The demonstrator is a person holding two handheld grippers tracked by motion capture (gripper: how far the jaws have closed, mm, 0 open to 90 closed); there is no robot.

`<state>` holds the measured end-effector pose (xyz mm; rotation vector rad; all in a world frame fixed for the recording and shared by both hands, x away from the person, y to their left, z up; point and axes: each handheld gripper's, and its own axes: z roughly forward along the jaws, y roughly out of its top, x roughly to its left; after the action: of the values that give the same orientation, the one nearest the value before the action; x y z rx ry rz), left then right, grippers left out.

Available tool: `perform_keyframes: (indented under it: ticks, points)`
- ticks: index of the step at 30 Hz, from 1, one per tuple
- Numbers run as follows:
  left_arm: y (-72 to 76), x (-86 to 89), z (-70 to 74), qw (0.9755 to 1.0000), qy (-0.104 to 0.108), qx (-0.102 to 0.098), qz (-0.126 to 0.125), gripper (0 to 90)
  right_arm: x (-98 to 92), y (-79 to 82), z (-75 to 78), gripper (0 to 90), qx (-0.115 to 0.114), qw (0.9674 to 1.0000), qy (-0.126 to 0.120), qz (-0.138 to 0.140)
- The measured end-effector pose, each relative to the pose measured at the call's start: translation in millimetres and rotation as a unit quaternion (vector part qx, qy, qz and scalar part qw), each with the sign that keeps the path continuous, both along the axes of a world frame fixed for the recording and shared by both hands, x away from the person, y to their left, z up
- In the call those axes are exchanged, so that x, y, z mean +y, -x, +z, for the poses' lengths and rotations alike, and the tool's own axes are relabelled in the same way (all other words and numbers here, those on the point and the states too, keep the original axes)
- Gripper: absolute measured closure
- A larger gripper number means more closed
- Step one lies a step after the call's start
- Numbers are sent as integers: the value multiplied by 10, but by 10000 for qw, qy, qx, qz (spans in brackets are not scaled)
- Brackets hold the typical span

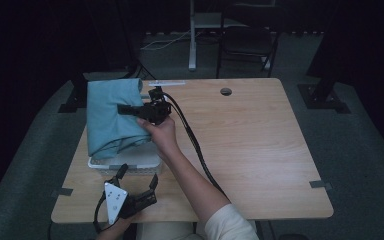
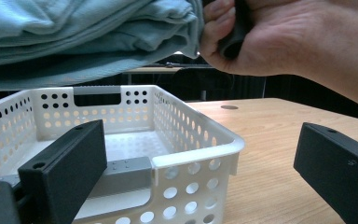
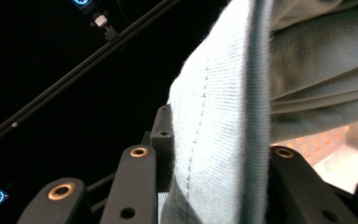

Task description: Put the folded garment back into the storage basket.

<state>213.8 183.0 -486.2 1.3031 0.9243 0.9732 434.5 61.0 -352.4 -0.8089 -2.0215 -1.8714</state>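
Soft teal cloth [image 1: 111,117] with a fine ribbed weave (stitching visible). Glossy white perforated plastic basket [image 2: 193,149]. Smooth, matt light wood table [image 1: 260,145].

Folding chair [image 1: 246,42] beyond the table [image 1: 260,145]

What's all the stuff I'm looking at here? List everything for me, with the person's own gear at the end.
Folded cloth: one, teal, held up over the basket, clamped in the right gripper.
Basket: one, white perforated plastic, on the table's left side; nothing can be seen inside it.
Table: one, light wood, with a round grommet hole near its far edge.
Folding chair: one, dark, on the floor beyond the table.
Right gripper: one, black, shut on the cloth.
Left gripper: one, black, jaws open at the basket's near corner.
Right hand: one, around the right gripper's handle.
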Motion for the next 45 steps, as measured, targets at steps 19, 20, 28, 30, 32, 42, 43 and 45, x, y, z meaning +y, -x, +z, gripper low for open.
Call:
perform_keyframes:
  ticks: [19, 20, 28, 30, 32, 42, 43, 45]
  points:
    - [3, 9, -2, 10000, 32, -15, -22, 37, 200, 42, -105, 686, -55, 9993, 359, -28]
    - [3, 9, -2, 10000, 31, -13, -21, 37, 203, 42, -121, 686, -50, 9992, 390, -27]
    - [1, 6, -1, 10000, 23, 0, -31, 37, 204, 44, -266, 686, 75, 9982, 573, -162]
    - [0, 5, -1, 10000, 20, -2, -33, 37, 196, 19, -326, 686, 214, 9979, 586, -145]
    - [0, 5, -1, 10000, 21, -3, -35, 37, 196, 20, -362, 686, 229, 9971, 703, -184]
    - [-3, 3, 0, 10000, -1, 17, -35, 37, 51, -11, -414, 686, 334, 9961, 661, -479]
    - [-3, 1, 0, 10000, 7, 15, -35, 37, 52, -13, -419, 686, 357, 9961, 660, -466]
    - [-2, 4, 0, 10000, 3, 18, -34, 37, 60, -3, -417, 686, 336, 9952, 743, -534]
